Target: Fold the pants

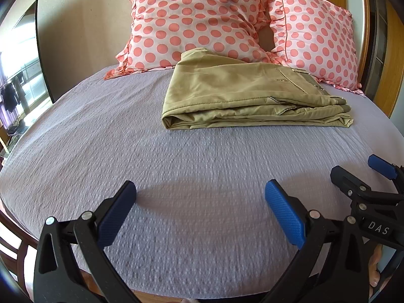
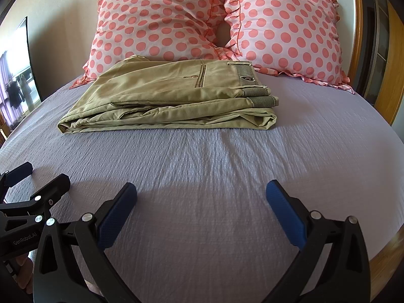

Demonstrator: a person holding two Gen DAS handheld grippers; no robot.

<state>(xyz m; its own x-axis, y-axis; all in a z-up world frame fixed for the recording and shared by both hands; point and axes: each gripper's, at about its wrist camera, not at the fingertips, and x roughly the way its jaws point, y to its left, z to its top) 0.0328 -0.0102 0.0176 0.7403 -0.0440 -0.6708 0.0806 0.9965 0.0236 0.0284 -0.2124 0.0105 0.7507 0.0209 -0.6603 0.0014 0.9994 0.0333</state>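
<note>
Khaki trousers (image 2: pixel 166 98) lie as a stacked, folded bundle at the far end of the bed, just in front of two polka-dot pillows (image 2: pixel 156 22), the back edge of the bundle touching or nearly touching the left pillow. We read the long axis as running side to side, from nine o'clock to three o'clock, with the ribbed waistband (image 2: pixel 255 92) at the three o'clock end and a rolled fold at the nine o'clock end. From the right gripper (image 2: pixel 202 212) the bundle sits at about eleven to twelve o'clock, well apart across bare lilac bedspread (image 2: pixel 227 166). From the left gripper (image 1: pixel 200 210) it sits at about twelve to one o'clock, likewise well apart. Neither looks clearly nearer; we judge the right gripper better lined up with the waistband end and the left with the fold end. Both sets of jaws stand spread wide and hold nothing, hovering low over the spread, side by side. Judging by the layers, the fold looks finished or nearly so; any further tidying would call for reaching straight forward.
</note>
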